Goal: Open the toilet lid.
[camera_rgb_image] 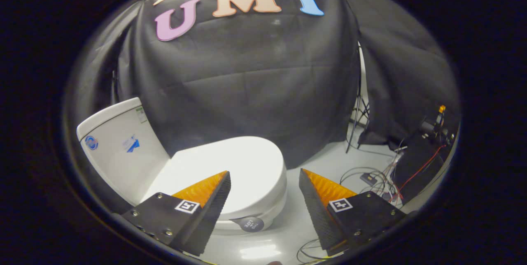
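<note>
Tool [264, 174] released, fingers spread wide apart, gripping nothing, held above the floor [296, 215] and aimed level toward the booth's black wall. Left finger [214, 191] overlapping the near side of the toilet lid [243, 162]; right finger [317, 199] clear of it, over bare floor. Toilet lid closed, lying flat on the bowl, its front edge between the fingers and just ahead. White tank [119, 141] behind the lid, to the left. Tangle of cables [370, 178] on the floor beyond the right finger.
</note>
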